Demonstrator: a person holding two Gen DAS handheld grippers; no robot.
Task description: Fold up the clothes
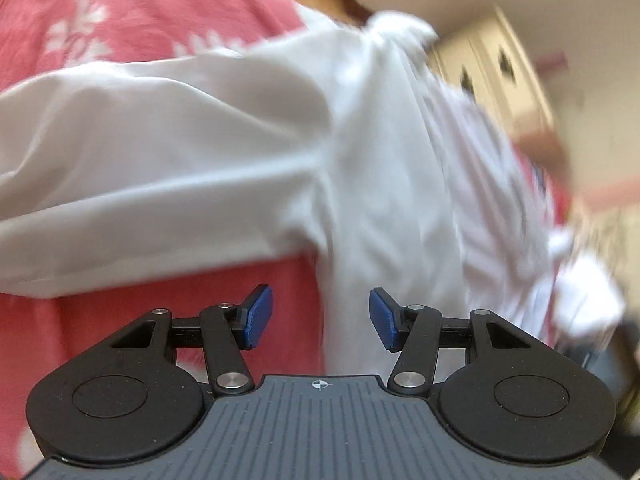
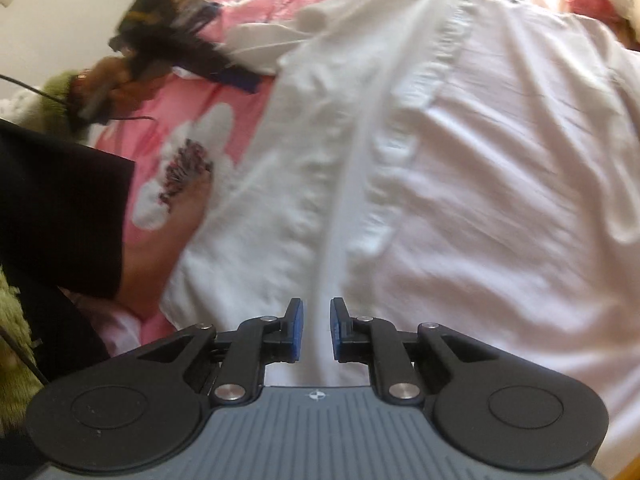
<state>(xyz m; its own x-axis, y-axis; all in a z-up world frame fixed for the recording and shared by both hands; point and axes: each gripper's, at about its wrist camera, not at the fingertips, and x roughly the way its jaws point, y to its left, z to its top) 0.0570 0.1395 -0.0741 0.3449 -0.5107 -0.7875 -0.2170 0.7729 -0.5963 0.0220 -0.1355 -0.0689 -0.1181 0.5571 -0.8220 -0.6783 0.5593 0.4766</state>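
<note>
Right gripper [image 2: 316, 330], jaws slightly parted and empty, hangs over a raised crease in the white shirt [image 2: 440, 152] spread across the pink bedsheet [image 2: 248, 4]. Left gripper [image 1: 321, 318], half open, holds nothing. Smoothing the crease first should keep folds square.

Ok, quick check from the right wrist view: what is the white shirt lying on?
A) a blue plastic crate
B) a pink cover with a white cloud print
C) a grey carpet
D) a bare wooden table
B: the white shirt is spread over a pink cover printed with a white cloud shape, which shows to the left of the shirt's edge.
</note>
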